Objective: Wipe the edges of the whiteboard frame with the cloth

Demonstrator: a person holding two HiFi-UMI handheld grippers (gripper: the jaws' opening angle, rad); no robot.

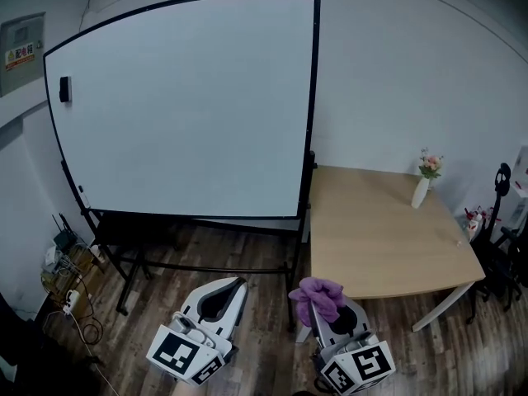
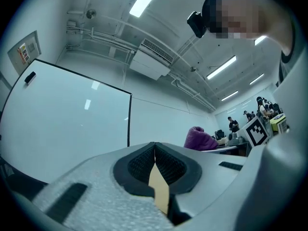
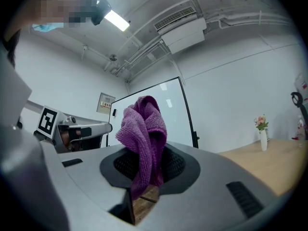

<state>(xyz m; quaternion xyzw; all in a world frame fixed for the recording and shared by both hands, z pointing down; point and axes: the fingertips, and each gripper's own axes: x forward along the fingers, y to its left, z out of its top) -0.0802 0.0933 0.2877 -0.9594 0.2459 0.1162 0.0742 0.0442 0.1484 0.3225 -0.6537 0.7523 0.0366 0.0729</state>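
Observation:
A large whiteboard point(image 1: 186, 106) with a thin black frame point(image 1: 313, 97) stands on a black wheeled stand ahead of me. A black eraser point(image 1: 64, 88) sticks near its left edge. My right gripper point(image 1: 326, 304) is low at the bottom centre, shut on a bunched purple cloth point(image 1: 317, 295), well short of the board. In the right gripper view the purple cloth point(image 3: 142, 138) rises from between the closed jaws. My left gripper point(image 1: 224, 291) is beside it, shut with nothing in it; in the left gripper view its left gripper pads point(image 2: 155, 162) meet.
A light wooden table point(image 1: 379, 233) stands right of the board, with a white vase of flowers point(image 1: 424, 181) on it. Cables and a power strip point(image 1: 70, 291) lie on the wood floor at the left. A wall notice point(image 1: 21, 52) hangs left of the board.

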